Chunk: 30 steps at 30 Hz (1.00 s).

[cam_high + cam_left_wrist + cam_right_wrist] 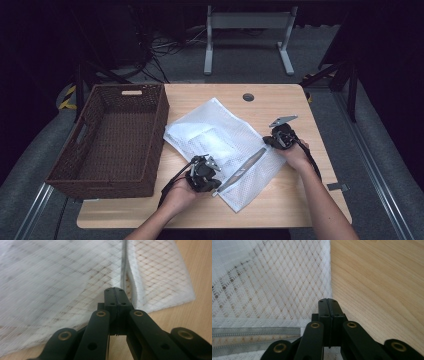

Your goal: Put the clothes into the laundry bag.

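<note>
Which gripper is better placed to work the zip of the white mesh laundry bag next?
Probably left. The left gripper, jaws shut, sits right at the grey zip of the white mesh laundry bag. The right gripper, also shut, rests at the bag's corner, beside the zip's far end.

Empty brown wicker basket (pixel 111 142) at the left edge of a wooden table (pixel 280 102).

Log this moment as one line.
left gripper: shut, at zipper | right gripper: shut, at mesh bag edge | basket: empty
</note>
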{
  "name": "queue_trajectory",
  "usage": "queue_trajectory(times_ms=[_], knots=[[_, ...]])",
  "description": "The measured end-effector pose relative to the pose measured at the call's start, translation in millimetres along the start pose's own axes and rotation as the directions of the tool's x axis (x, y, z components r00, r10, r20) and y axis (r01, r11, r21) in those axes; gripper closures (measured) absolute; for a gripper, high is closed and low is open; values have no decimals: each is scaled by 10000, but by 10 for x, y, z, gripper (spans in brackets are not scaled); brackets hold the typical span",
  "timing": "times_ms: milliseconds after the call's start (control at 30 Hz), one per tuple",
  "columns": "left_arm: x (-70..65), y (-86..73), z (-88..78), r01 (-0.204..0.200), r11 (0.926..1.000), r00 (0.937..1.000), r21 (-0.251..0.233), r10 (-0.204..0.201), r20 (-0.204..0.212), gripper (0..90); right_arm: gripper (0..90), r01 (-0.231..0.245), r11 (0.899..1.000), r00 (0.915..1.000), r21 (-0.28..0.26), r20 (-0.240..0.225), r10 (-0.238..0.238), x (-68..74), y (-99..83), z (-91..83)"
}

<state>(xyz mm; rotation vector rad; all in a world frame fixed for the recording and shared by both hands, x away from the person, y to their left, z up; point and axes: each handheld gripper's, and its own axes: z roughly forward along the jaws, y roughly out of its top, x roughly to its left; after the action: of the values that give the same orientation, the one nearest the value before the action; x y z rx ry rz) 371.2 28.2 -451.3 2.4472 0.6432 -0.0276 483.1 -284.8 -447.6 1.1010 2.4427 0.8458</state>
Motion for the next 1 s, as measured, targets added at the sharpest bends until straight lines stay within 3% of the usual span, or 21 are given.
queue_trajectory(times_ms=[167,433,533,733,1000], knots=[[84,-15,-32,217,9997,9998,100,-216,-54,900,900,-98,9999,10000,39,-20,98,5,-68,-59],[219,2,-63,353,9993,9983,148,-345,-479,900,900,153,9992,9999,379,-5,-153,50,-179,-184],[275,21,-77,293,9993,9963,219,-274,-819,900,900,210,9987,9998,474,-34,-209,82,-238,-242],[381,52,-75,584,9983,9903,84,-569,-1270,900,900,424,9963,9990,751,-141,-414,180,-361,-371],[487,76,-73,896,9959,9853,-129,-905,-1447,900,900,771,9920,9968,998,-290,-746,333,-491,-507]])
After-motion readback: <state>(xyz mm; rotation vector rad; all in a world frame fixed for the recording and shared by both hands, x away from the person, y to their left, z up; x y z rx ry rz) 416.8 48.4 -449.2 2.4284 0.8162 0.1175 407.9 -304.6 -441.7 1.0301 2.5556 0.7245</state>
